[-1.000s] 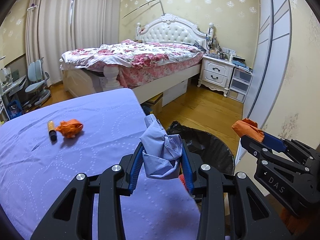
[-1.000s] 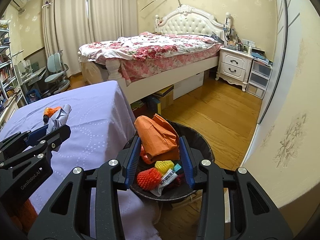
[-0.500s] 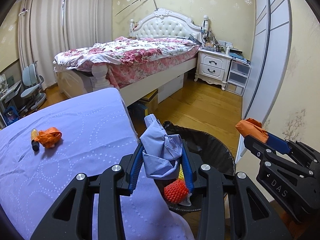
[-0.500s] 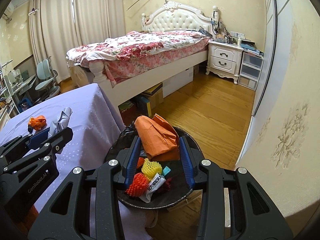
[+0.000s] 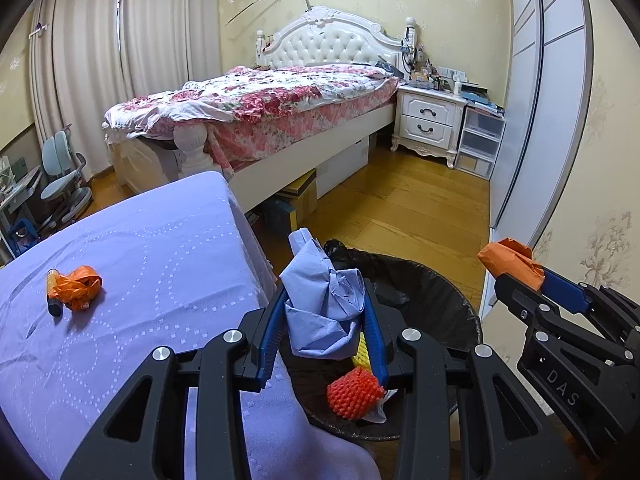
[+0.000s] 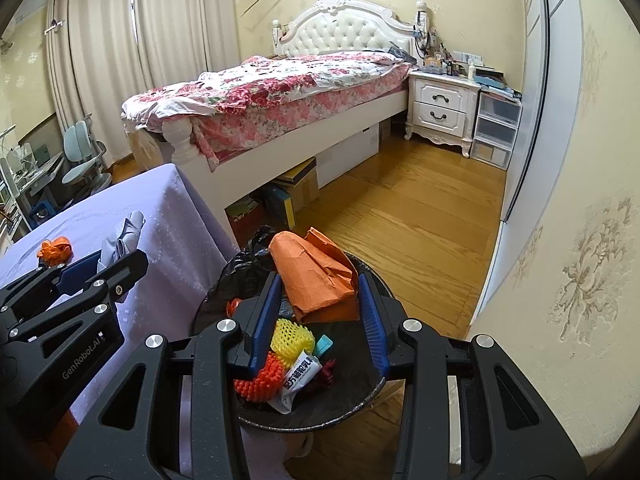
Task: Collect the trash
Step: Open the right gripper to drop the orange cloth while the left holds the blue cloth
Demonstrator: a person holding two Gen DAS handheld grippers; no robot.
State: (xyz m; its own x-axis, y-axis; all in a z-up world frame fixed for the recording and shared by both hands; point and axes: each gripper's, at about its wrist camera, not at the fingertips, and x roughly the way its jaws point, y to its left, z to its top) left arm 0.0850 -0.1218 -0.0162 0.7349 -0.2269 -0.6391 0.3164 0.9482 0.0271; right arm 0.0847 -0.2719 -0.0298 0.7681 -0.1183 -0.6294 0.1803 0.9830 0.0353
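the left gripper (image 5: 326, 316) is closed down on a crumpled blue paper wad (image 5: 320, 304), its blue pads pressing the wad from both sides, and it hangs over the near rim of the black-lined trash bin (image 5: 432, 292) just past the edge of the table with the purple cloth (image 5: 140, 264). the right gripper (image 6: 320, 304) is likewise clamped on a folded orange paper bag (image 6: 316, 276), held right above the bin's open mouth, where a yellow foam net (image 6: 292, 336), an orange foam net (image 6: 260, 380) and a small white packet (image 6: 298, 378) already lie. both held pieces look very light and soft; they probably crush rather than resist, so a squeeze across the bulk, as here, seems the safest hold, and neither seems fragile or slippery. the blue wad is roughly upright, its long axis running up and away from the pads with a twisted tip poking above them. the orange bag is stiffer, creased flat, its long axis tilting forward and away from the fingers, the far end reaching past the fingertips. on the cloth a crumpled orange wrapper (image 5: 78, 286) lies touching a small dark tube (image 5: 53, 294), well apart from the bin, and these look not yet collected. the wrapper looks like thin film, best pinched at its bunched middle; the tube lies flat, pointing roughly towards the near table edge.
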